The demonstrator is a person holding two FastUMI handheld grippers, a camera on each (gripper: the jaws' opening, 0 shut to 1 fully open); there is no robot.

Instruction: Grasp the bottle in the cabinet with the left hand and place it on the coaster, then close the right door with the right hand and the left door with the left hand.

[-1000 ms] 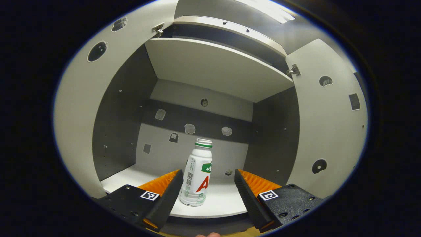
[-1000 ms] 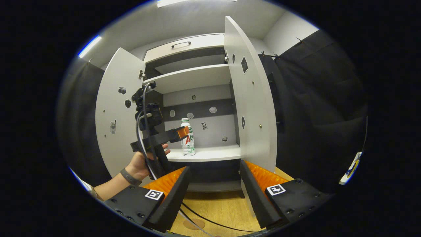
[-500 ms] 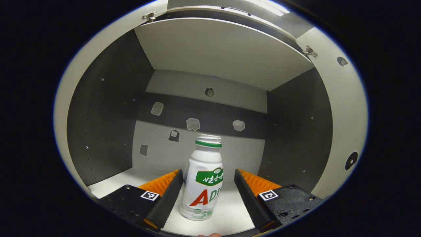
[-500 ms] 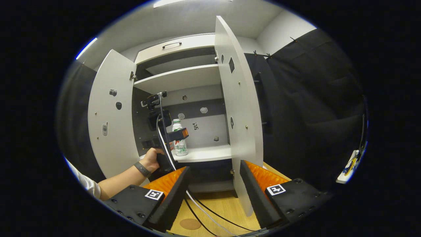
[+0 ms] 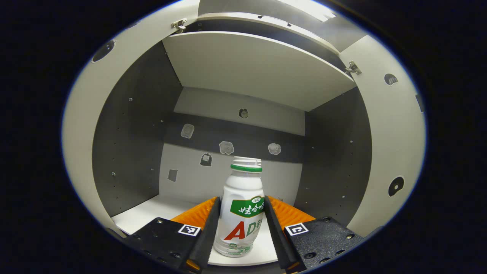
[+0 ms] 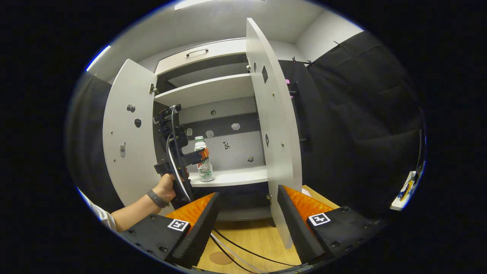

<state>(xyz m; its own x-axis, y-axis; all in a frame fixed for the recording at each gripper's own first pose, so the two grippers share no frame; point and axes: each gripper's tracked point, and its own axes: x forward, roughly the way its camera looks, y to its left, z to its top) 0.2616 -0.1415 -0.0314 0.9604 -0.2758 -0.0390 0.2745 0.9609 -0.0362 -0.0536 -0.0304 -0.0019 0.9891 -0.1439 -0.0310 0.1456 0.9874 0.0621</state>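
Bottle (image 5: pixel 242 213) pinched in our left hand-held gripper (image 5: pixel 240 228), right hand-held gripper (image 6: pixel 246 224) gaping empty; coaster (image 6: pixel 220 258) drop, both doors left.

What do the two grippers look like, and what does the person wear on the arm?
Each gripper, left gripper and right gripper, has black bodies with square black-and-white markers, black ribbed fingers and orange backing. Black and white cables run along the left one. The arm shows a dark wristband and a white sleeve.
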